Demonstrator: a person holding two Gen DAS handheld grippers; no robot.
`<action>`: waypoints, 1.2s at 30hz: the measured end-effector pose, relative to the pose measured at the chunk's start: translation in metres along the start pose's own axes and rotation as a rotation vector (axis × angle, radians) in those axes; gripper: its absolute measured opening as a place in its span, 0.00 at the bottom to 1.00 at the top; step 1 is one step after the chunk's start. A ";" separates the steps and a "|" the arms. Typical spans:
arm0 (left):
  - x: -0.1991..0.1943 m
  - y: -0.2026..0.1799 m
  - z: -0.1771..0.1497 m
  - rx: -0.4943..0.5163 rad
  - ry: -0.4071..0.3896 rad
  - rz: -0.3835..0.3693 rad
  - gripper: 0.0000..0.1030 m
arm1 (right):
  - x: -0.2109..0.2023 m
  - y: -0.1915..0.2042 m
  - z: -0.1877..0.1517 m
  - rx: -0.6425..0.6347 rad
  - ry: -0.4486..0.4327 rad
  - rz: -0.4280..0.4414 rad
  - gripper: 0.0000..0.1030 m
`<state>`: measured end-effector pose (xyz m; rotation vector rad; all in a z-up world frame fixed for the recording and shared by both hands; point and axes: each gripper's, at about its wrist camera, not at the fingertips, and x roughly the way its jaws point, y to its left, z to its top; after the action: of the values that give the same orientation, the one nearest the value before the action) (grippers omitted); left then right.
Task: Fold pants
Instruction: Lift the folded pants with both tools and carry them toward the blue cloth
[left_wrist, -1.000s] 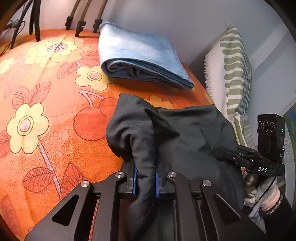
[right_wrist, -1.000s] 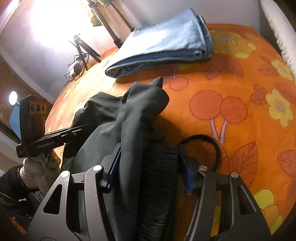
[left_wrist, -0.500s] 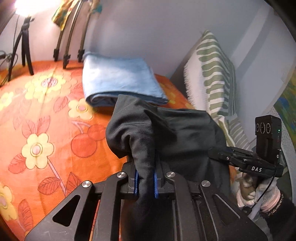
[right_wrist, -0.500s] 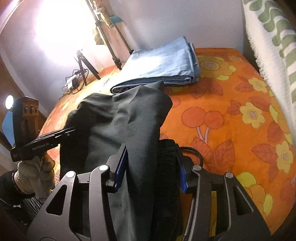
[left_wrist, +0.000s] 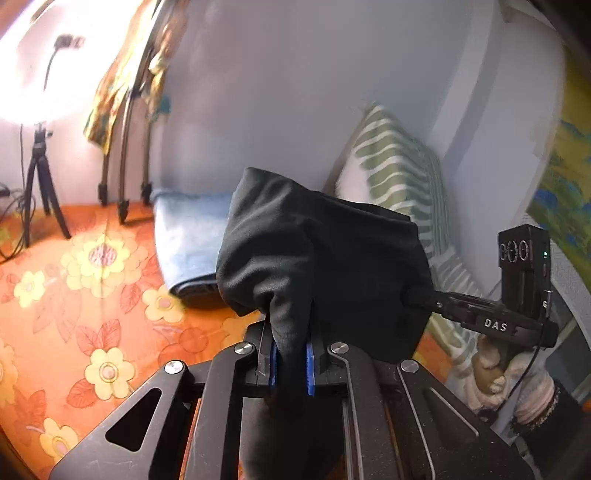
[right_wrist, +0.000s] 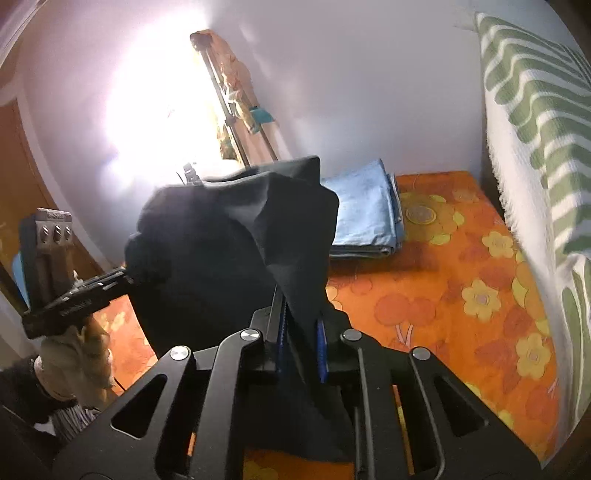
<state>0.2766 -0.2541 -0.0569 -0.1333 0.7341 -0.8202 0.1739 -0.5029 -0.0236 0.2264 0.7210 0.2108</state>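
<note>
Black pants (left_wrist: 332, 258) hang bunched in the air above the orange flowered bed (left_wrist: 74, 314), stretched between both grippers. My left gripper (left_wrist: 291, 365) is shut on a fold of the cloth, which fills the gap between its blue pads. My right gripper (right_wrist: 301, 343) is closing its jaws on another fold of the pants (right_wrist: 229, 251), and its pads pinch the thin cloth. The left wrist view shows the right gripper (left_wrist: 417, 299) at the pants' right edge, held by a gloved hand. In the right wrist view the left gripper (right_wrist: 125, 277) bites the left edge.
Folded blue jeans (left_wrist: 184, 243) (right_wrist: 365, 218) lie on the bed by the wall behind the pants. A green-striped pillow (left_wrist: 399, 173) (right_wrist: 535, 147) leans at the right. A tripod (left_wrist: 40, 184) and stand legs (left_wrist: 125, 177) rise at the far left under a bright lamp.
Both grippers rose and carried the pants up off the bedspread. The right jaws narrowed from a wide hold with a thick ribbed band to a tight pinch on thin cloth.
</note>
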 end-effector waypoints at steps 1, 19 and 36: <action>0.005 0.006 -0.001 -0.020 0.019 -0.003 0.09 | 0.010 -0.004 0.000 0.013 0.028 -0.006 0.13; 0.087 0.083 -0.015 -0.144 0.125 0.170 0.09 | 0.178 -0.075 -0.004 0.031 0.389 -0.025 0.79; 0.084 0.069 -0.012 -0.040 0.090 0.175 0.09 | 0.158 -0.066 0.003 0.088 0.203 0.018 0.15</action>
<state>0.3501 -0.2641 -0.1379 -0.0676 0.8355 -0.6483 0.2984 -0.5238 -0.1385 0.2981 0.9307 0.2218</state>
